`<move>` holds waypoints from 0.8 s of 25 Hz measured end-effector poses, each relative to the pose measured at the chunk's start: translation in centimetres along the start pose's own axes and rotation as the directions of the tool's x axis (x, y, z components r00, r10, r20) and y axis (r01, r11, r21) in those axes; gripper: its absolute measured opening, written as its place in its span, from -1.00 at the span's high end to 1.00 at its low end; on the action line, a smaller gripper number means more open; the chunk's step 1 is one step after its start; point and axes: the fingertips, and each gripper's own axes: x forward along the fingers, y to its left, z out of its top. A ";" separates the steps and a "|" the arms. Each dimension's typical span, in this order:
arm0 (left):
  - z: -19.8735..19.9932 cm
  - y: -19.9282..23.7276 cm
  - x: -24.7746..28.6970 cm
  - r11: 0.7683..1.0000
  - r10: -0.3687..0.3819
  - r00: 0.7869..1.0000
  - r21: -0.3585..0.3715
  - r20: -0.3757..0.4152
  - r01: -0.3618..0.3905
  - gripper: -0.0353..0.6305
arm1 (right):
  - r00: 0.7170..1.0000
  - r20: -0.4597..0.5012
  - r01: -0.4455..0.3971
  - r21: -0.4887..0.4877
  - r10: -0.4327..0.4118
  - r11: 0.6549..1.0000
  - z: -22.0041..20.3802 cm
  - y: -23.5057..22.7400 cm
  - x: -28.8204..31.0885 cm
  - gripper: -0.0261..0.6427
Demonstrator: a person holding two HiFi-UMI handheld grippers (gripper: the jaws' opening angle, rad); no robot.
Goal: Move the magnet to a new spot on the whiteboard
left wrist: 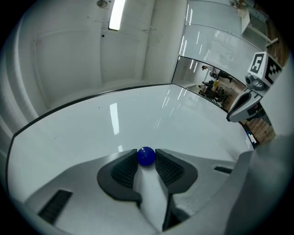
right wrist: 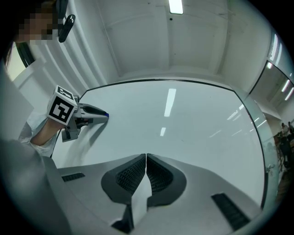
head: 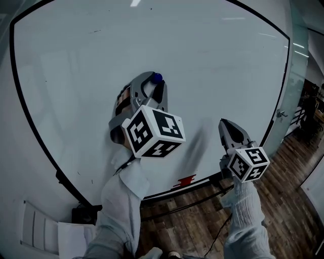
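Left gripper view shows the blue magnet (left wrist: 146, 156) pinched between the tips of the left gripper (left wrist: 146, 159), close against the whiteboard (left wrist: 115, 124); contact cannot be confirmed. The right gripper (right wrist: 145, 158) is closed on nothing. Judged: magnet in hand, placing and release outstanding.

Dim fisheye views; glare streaks on whiteboard (left wrist: 82, 133)

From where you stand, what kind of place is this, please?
Probably an office or meeting room: a large whiteboard, a wood-plank floor below it, and a ceiling strip light overhead.
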 end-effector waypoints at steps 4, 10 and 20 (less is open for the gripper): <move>-0.1 0.0 0.0 1.000 -0.001 1.000 -0.002 0.007 0.001 0.52 | 1.000 0.000 0.003 -0.005 -0.003 1.000 0.1 -0.1 -0.2 0.83; 0.0 0.1 -0.1 1.000 0.015 1.000 0.007 0.012 -0.015 0.51 | 1.000 -0.004 0.008 0.002 -0.008 1.000 -0.1 -0.2 -0.4 0.83; 0.1 0.3 -0.2 1.000 0.011 1.000 0.000 0.018 -0.011 0.50 | 1.000 -0.017 0.014 0.002 -0.014 1.000 -0.3 -0.1 -1.0 0.83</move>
